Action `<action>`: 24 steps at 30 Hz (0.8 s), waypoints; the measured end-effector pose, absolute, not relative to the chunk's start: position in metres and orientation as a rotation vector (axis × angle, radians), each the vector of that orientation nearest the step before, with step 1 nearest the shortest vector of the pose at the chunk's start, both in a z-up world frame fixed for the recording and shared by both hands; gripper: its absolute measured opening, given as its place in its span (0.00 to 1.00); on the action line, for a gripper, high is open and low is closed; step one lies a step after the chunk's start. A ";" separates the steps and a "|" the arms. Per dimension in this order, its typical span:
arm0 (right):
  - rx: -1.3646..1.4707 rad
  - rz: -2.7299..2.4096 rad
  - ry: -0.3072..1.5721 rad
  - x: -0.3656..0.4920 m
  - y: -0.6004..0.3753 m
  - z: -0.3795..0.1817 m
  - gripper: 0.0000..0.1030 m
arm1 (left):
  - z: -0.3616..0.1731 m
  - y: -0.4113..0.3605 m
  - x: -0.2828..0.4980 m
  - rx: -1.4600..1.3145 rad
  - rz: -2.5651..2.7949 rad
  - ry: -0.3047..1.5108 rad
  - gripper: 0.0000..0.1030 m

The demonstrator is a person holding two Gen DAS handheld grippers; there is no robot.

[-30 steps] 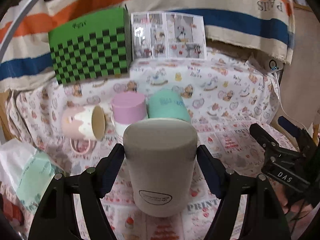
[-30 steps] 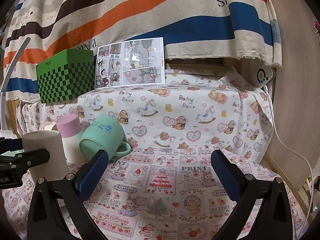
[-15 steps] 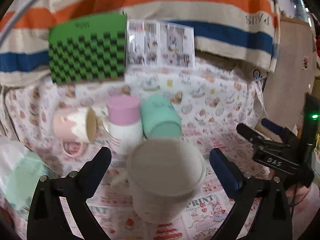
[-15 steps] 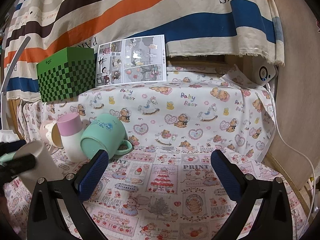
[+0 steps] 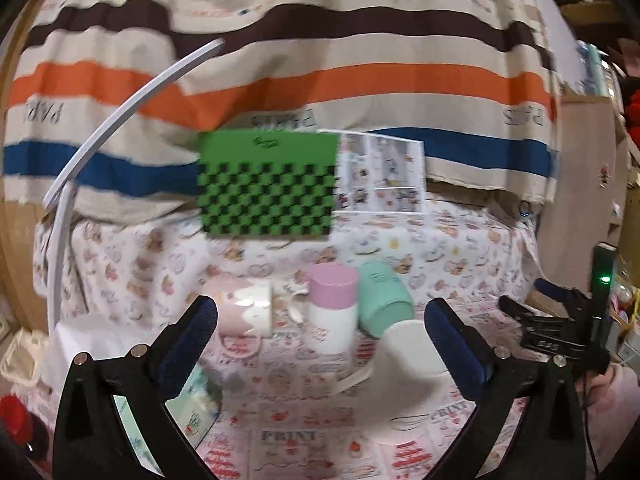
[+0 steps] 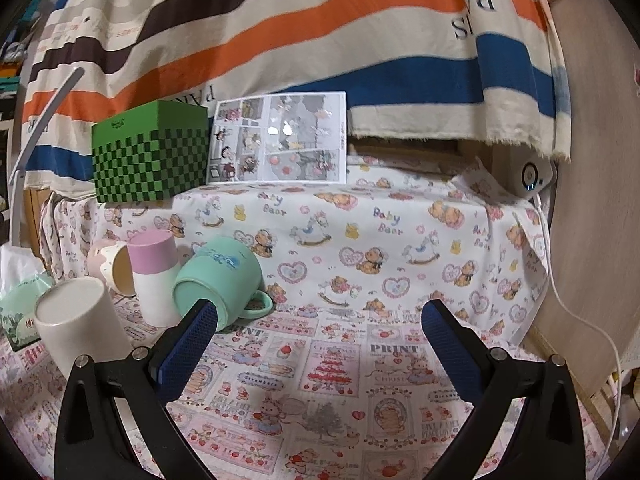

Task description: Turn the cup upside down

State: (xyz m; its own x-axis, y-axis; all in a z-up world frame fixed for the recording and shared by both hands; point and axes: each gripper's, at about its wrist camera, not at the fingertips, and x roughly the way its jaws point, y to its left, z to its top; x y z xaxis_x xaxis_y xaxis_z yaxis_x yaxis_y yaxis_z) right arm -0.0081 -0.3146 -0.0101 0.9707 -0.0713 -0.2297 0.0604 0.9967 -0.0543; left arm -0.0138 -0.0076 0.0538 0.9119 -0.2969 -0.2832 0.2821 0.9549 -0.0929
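Note:
A white cup (image 5: 412, 376) stands upside down on the printed cloth (image 6: 340, 380), base up; it also shows in the right wrist view (image 6: 80, 324) at the left. My left gripper (image 5: 320, 336) is open and empty, raised above and back from the cup. My right gripper (image 6: 320, 340) is open and empty over the cloth, to the right of the cups. Behind the white cup are a pink-and-white cup (image 6: 154, 276) standing upside down, a mint mug (image 6: 220, 276) on its side, and a pink-cream cup (image 6: 112, 264) on its side.
A green checkered box (image 6: 150, 152) and a comic sheet (image 6: 278, 140) stand on the raised ledge at the back. A tissue pack (image 6: 20, 312) lies at the left. A striped cloth (image 6: 280, 32) hangs behind. A white cable (image 6: 580, 320) runs down the right.
My left gripper opened, let go of the white cup and drew up and back. The cup stays upside down on the cloth. The right gripper barely moved.

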 end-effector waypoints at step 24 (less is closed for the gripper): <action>-0.051 -0.001 0.233 -0.015 -0.306 -0.009 1.00 | 0.003 0.010 0.002 0.003 -0.161 0.320 1.00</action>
